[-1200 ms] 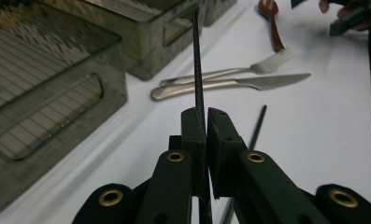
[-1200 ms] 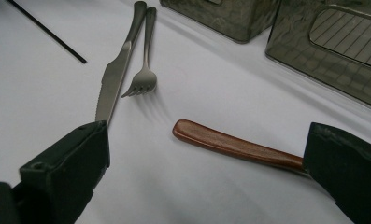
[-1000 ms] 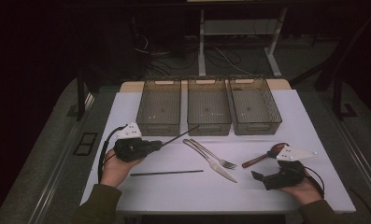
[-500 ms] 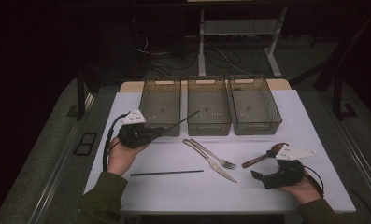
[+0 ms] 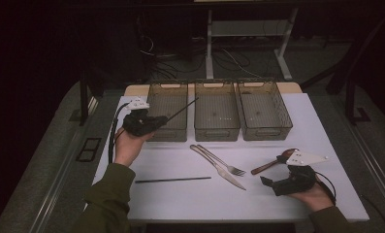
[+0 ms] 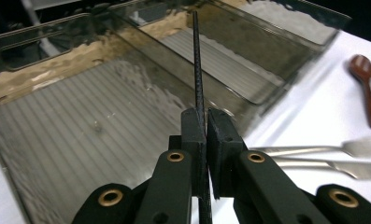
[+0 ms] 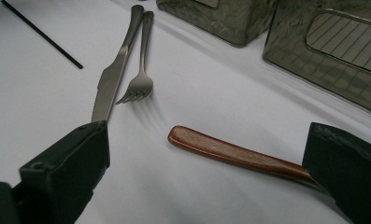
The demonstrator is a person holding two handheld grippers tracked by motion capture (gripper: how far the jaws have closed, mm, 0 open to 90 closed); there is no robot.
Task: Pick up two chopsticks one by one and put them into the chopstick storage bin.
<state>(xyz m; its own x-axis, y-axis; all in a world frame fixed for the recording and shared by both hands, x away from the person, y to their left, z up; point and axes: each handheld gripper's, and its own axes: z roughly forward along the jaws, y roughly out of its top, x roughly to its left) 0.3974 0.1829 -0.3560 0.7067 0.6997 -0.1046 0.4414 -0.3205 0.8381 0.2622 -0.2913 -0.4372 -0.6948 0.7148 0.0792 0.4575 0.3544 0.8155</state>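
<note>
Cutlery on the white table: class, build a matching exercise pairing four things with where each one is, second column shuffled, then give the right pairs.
Things:
1. Held chopstick
2. Second chopstick
3. Wooden spoon
4. Fork

Places:
A. Flat on the table, beside the knife
B. Clamped in the left gripper, over the left bin
C. Between the right gripper's open jaws, on the table
D. Alone on the table, near its front edge

Pairs: 1-B, 2-D, 3-C, 4-A

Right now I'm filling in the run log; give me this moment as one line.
left gripper: shut on black chopstick, over left bin | right gripper: open, by brown spoon | second chopstick, knife, fork: on table
</note>
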